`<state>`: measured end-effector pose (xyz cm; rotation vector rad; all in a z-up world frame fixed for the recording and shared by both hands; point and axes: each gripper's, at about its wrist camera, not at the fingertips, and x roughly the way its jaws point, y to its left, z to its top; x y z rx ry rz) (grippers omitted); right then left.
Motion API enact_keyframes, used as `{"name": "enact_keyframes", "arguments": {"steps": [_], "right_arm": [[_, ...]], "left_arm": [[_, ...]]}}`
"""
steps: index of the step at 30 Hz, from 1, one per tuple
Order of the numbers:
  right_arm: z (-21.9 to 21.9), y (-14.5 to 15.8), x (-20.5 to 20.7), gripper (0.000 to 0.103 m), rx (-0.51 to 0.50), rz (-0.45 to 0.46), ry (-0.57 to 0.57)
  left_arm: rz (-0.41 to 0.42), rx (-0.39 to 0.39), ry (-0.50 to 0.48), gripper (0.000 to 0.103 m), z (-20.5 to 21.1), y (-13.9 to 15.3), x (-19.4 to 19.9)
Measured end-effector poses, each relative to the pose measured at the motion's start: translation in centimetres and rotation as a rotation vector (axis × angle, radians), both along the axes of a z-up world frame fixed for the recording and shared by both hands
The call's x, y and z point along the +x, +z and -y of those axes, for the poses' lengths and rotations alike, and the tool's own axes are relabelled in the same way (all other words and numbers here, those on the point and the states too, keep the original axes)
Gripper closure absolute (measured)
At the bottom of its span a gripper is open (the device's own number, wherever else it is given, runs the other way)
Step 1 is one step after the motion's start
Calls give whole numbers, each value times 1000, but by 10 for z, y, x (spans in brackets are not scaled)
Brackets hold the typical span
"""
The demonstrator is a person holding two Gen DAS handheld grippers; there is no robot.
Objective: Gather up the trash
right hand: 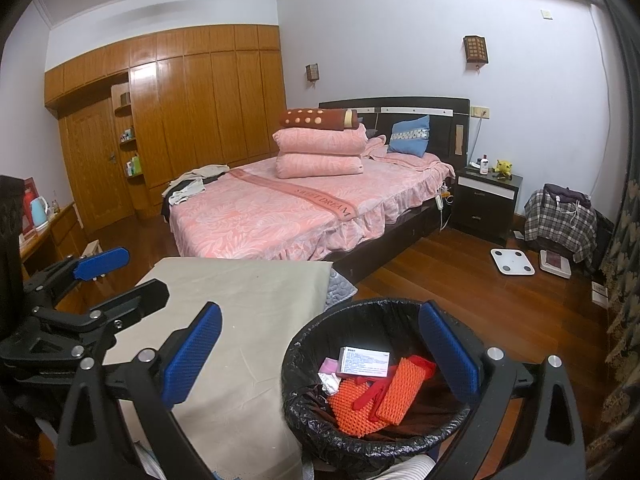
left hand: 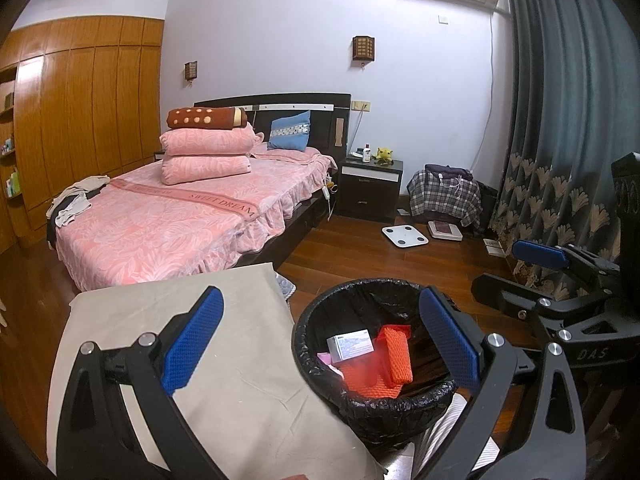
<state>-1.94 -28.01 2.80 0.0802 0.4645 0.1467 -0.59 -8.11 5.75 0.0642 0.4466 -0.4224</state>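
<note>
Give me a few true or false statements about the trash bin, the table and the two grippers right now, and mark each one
1. The bin has a black liner. True.
2. The bin is empty. False: it holds a white box, orange foam netting and other scraps.
3. The left hand-held gripper grips the white box. False: it is open and holds nothing.
4. The right hand-held gripper is open. True.
5. The cloth-covered table stands beside the bin. True.
6. The white scale lies on the bed. False: it lies on the wooden floor near the nightstand.
</note>
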Motion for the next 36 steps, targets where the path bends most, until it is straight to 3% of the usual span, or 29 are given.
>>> {"name": "enact_keyframes", "arguments": {"steps": [36], "right_arm": [[-1, -10, 1, 6, 2, -9, 3]], "left_arm": [[-11, -4, -7, 7, -3, -8, -2]]}}
